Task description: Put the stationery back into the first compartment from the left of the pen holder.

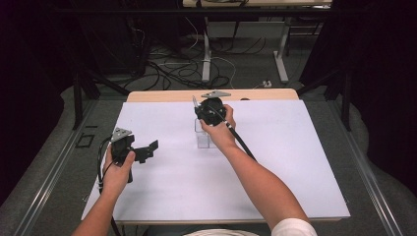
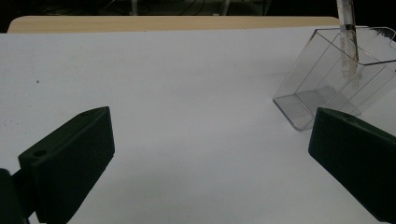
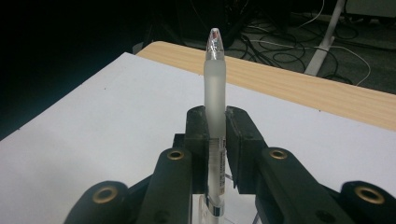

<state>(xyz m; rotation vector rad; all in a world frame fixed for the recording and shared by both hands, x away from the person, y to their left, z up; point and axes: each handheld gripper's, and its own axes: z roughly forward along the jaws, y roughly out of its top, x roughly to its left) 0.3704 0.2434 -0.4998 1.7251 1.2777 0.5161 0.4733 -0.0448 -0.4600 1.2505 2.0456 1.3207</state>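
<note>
A frosted white pen (image 3: 215, 79) with a clear tip stands upright between my right gripper's (image 3: 216, 128) jaws, which are shut on its barrel. In the high view that right gripper (image 1: 199, 110) hovers just above a clear plastic box (image 1: 202, 138) near the table's middle back, with the pen (image 1: 194, 102) sticking up beside it. The left gripper view shows the pen (image 2: 346, 42) reaching down into the tilted-looking clear box (image 2: 322, 88). My left gripper (image 1: 147, 150) rests at the table's left side, open and holding nothing, its jaws (image 2: 210, 126) spread wide towards the box.
A white sheet (image 1: 275, 162) covers the table, with a wooden strip (image 1: 172, 95) along the far edge. Beyond it lie floor cables (image 1: 187, 69) and table legs (image 1: 281, 54). Dark curtains flank both sides.
</note>
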